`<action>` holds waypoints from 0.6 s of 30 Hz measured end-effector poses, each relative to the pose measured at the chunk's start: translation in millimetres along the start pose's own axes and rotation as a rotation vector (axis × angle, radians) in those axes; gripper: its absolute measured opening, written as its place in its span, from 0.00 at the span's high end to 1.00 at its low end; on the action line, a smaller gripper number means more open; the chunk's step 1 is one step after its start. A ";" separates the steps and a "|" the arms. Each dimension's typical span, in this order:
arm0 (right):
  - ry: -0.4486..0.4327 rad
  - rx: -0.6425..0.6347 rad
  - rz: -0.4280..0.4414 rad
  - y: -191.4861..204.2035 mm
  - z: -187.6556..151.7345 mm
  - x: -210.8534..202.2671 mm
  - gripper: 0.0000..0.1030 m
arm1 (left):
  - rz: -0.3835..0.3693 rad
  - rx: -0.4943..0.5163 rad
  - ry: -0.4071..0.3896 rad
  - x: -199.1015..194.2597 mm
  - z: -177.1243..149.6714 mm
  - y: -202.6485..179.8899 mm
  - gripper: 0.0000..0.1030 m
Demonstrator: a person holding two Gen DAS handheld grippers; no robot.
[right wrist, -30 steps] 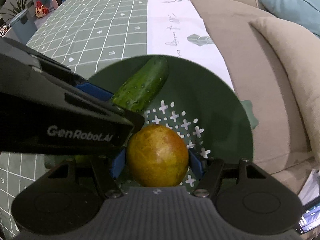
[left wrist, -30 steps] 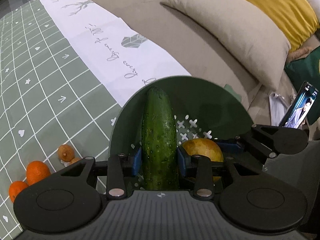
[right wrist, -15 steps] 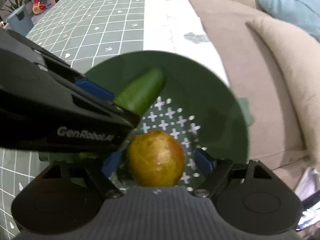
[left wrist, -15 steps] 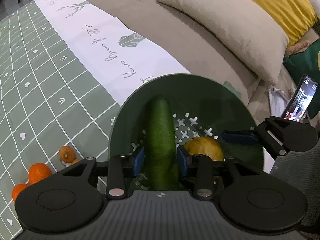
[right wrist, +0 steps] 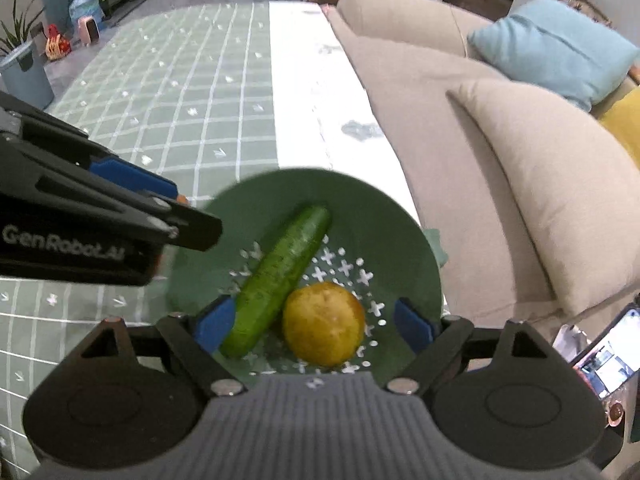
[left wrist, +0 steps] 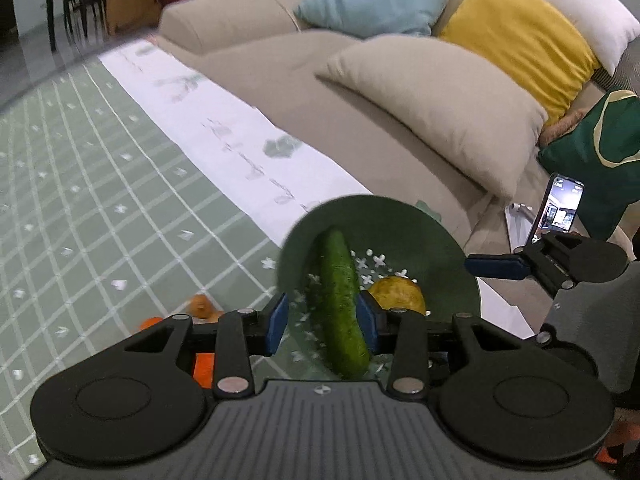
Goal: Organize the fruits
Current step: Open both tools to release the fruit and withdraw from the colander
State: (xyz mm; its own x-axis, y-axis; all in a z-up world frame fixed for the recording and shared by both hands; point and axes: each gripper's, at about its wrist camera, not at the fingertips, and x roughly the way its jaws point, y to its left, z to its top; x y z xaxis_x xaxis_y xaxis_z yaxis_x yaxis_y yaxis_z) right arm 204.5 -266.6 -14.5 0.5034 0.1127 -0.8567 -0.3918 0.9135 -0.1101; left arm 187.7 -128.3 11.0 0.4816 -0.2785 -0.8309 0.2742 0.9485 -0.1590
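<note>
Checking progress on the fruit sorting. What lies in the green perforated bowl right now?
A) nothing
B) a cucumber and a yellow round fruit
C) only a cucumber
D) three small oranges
B: the right wrist view shows the cucumber and the yellow round fruit lying side by side inside the green bowl.

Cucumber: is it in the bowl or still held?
In the bowl. The cucumber lies on the green bowl's perforated floor beside the yellow fruit; the left gripper is open, with gaps either side.
</note>
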 end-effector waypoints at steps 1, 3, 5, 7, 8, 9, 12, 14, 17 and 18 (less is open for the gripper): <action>-0.015 0.004 -0.002 4.5 -0.1 -7.4 0.19 | 0.009 0.004 -0.016 -8.7 -3.2 2.2 0.55; -0.042 0.015 0.000 12.2 -0.4 -19.3 0.18 | 0.023 0.008 -0.042 -23.6 -10.0 6.6 0.55; -0.067 0.028 0.005 21.9 -0.5 -31.2 0.18 | 0.033 0.009 -0.061 -37.4 -17.6 12.6 0.55; -0.090 0.045 0.010 32.3 -1.8 -41.2 0.18 | 0.042 0.006 -0.081 -51.1 -26.6 20.5 0.55; -0.102 0.057 0.012 38.2 -2.9 -44.5 0.18 | 0.047 0.001 -0.091 -57.3 -30.6 24.9 0.55; -0.114 0.069 0.016 43.1 -4.2 -47.7 0.18 | 0.054 -0.008 -0.101 -63.2 -34.7 29.9 0.55; -0.153 0.117 0.038 59.4 -10.3 -57.8 0.18 | 0.069 -0.054 -0.129 -79.4 -48.2 49.3 0.55; -0.177 0.159 0.058 69.6 -15.8 -61.1 0.18 | 0.073 -0.089 -0.145 -87.6 -58.5 64.1 0.55; -0.205 0.229 0.092 85.1 -25.2 -61.1 0.19 | 0.093 -0.147 -0.140 -92.5 -74.4 86.6 0.55; -0.214 0.245 0.098 91.0 -29.6 -60.0 0.19 | 0.099 -0.164 -0.134 -92.1 -80.0 92.8 0.55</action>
State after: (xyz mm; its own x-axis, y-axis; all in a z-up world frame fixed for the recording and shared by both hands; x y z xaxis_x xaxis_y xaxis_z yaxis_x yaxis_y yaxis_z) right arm 115.9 -201.7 12.0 0.6328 0.2601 -0.7294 -0.2622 0.9582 0.1142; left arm 102.2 -2.5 30.2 0.6086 -0.1903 -0.7703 0.0865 0.9809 -0.1740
